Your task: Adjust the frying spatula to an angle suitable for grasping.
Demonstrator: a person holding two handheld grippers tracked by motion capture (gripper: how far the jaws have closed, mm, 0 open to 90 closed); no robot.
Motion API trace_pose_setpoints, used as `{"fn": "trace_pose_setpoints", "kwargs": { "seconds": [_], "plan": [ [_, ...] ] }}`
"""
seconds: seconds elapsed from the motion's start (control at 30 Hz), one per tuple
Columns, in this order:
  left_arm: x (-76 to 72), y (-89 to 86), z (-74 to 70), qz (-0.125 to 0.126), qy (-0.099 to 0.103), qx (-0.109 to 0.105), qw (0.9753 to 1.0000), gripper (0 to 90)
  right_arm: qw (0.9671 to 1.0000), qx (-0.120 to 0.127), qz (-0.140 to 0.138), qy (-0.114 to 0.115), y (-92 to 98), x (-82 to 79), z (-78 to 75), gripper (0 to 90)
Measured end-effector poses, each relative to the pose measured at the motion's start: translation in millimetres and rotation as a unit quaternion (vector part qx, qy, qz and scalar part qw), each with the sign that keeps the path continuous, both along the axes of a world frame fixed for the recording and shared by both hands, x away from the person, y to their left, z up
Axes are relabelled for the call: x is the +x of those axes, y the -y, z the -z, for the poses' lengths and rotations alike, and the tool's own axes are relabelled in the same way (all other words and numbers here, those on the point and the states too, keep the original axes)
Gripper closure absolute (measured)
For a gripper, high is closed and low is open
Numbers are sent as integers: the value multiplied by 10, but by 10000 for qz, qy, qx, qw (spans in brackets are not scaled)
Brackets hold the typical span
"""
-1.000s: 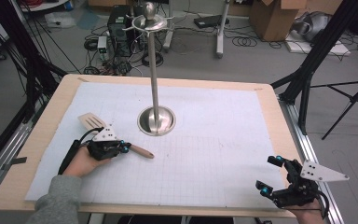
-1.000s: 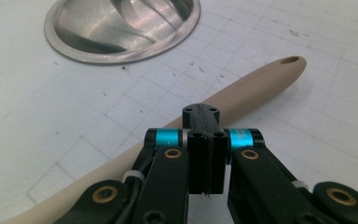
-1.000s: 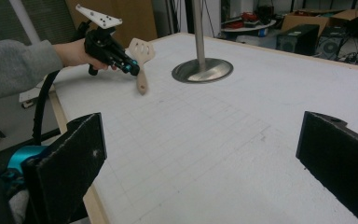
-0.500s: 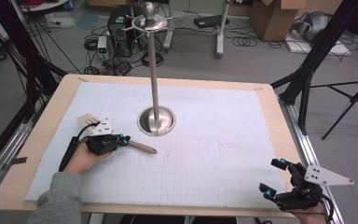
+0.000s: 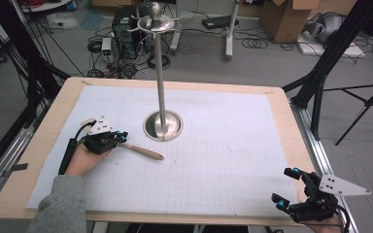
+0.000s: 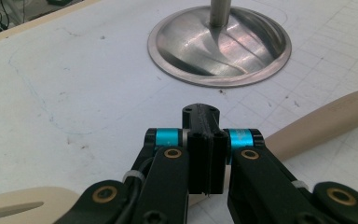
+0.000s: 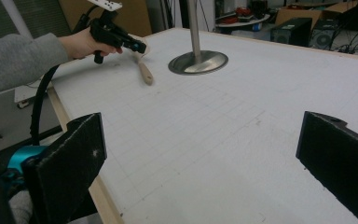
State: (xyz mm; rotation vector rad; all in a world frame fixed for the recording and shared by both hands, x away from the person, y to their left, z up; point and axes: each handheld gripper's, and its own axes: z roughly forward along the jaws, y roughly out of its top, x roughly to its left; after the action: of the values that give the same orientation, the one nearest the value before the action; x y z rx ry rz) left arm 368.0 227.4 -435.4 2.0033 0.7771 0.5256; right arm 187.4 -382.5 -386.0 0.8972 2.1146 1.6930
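While the scene is seen from above, these points are noted.
Left hand-held gripper (image 5: 120,138): its jaws are pressed together on the pale wooden spatula (image 5: 143,151), at the thin neck of the handle.
Pale wooden spatula: it is lain flat on the white gridded sheet (image 5: 223,145) of the desk (image 5: 48,121), with the handle end pointed away from the hand, just beside the round steel base of the tall metal stand (image 5: 163,125).
Right hand-held gripper (image 5: 287,187): its jaws are kept wide apart, nothing is between them, at the near right corner, well apart from the spatula.
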Motion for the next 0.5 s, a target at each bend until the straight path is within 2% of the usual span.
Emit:
{"fn": "trace_pose_setpoints", "kwargs": {
  "seconds": [0.3,0.5],
  "plan": [
    [79,-55,40,-54,-50,37,10000,896,10000,-18,55,6,40,-39,6,4],
    [110,-72,80,-117,-98,145,9998,896,10000,-25,45,-14,42,-48,11,4]
  ]
}}
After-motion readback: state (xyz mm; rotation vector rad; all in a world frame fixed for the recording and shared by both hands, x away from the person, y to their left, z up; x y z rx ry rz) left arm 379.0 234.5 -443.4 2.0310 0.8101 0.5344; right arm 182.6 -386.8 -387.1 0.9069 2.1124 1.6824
